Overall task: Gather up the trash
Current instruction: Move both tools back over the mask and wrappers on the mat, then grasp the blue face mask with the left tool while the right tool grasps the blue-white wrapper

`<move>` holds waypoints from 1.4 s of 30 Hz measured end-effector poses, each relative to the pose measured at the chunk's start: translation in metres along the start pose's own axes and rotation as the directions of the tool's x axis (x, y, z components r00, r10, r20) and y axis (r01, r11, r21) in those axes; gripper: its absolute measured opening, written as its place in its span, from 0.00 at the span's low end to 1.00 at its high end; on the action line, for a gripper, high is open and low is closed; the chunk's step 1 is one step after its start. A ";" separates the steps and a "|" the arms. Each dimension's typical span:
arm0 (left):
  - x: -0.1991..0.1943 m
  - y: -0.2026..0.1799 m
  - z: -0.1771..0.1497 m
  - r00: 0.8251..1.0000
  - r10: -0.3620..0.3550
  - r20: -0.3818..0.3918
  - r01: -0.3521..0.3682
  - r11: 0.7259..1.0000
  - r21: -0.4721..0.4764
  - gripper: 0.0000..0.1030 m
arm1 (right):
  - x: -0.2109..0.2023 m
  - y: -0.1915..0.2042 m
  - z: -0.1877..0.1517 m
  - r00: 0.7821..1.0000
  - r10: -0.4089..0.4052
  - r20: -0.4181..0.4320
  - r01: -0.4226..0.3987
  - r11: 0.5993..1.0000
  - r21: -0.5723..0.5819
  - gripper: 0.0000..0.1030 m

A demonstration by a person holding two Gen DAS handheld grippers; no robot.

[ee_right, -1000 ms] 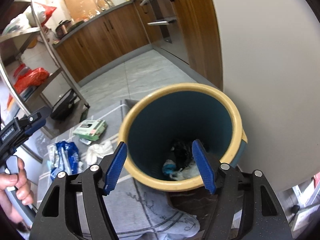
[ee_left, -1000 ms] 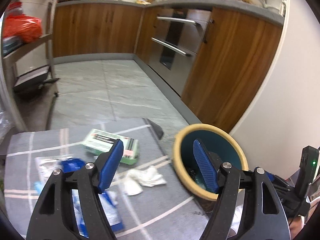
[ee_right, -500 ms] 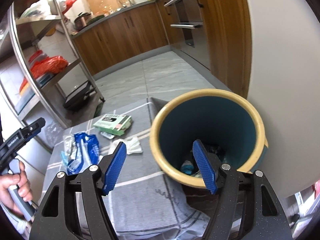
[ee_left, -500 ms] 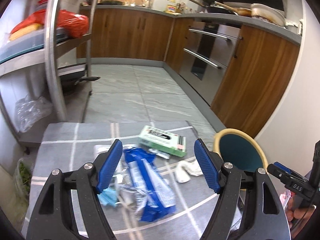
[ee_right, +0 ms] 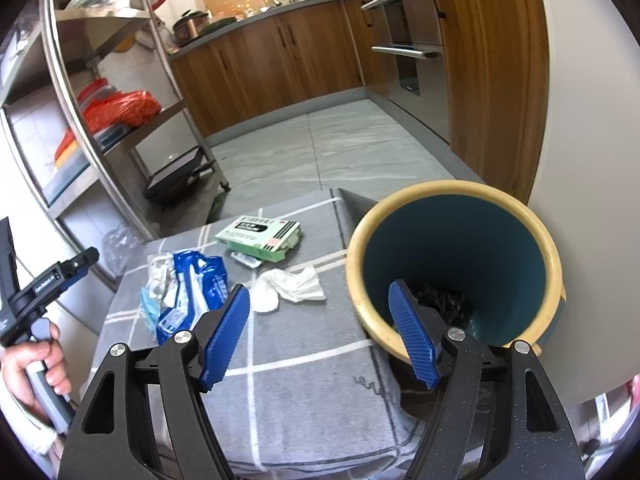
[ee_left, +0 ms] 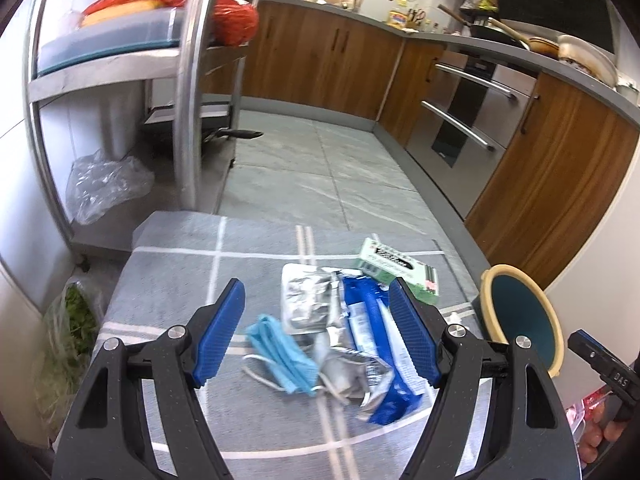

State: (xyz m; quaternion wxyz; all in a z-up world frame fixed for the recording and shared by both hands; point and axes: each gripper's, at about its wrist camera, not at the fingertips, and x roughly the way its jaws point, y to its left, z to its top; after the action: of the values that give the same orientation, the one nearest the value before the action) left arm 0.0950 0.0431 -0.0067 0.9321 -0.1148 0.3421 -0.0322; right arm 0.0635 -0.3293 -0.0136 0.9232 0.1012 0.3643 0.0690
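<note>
Left gripper point(ee_left: 316, 334) hovers over the grey checked cloth point(ee_left: 176, 280), jaws apart, nothing between the pads. Below it: blue face mask point(ee_left: 280, 354), crumpled foil wrapper point(ee_left: 308, 300), blue packet point(ee_left: 376, 340). Further right: green box point(ee_right: 260, 236), white tissue point(ee_right: 288, 286), then blue bin point(ee_right: 456, 256). Right gripper point(ee_right: 320, 334) jaws just opened further, empty.

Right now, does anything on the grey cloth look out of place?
Yes. Litter lies loose on the cloth beside the bin: a green box, a white tissue, a blue wrapper, foil and a face mask.
</note>
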 end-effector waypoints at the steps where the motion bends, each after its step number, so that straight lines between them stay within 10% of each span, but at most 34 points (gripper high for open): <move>1: 0.001 0.005 -0.001 1.000 0.006 -0.007 -0.006 1.000 -0.007 0.71 | 0.000 0.002 0.000 1.000 0.002 -0.002 -0.002 1.000 -0.003 0.71; 25: 0.076 0.048 -0.038 0.959 -0.021 -0.283 -0.013 0.993 -0.119 0.70 | 0.030 0.084 -0.021 0.991 0.092 -0.100 -0.106 0.984 -0.145 0.72; 37: 0.114 0.049 -0.051 0.925 0.000 -0.380 -0.032 0.996 -0.080 0.51 | 0.064 0.147 -0.033 0.971 0.163 -0.174 -0.201 0.952 -0.230 0.72; 42: 0.113 0.056 -0.055 0.916 -0.004 -0.400 -0.025 0.997 -0.068 0.28 | 0.082 0.161 -0.034 0.964 0.170 -0.204 -0.217 0.946 -0.239 0.72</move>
State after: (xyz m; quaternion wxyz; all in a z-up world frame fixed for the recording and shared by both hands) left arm 0.1443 0.0710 -0.1320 0.8379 -0.1375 0.5269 -0.0377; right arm 0.0913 -0.1517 -0.0538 0.8802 0.0081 0.4226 0.2156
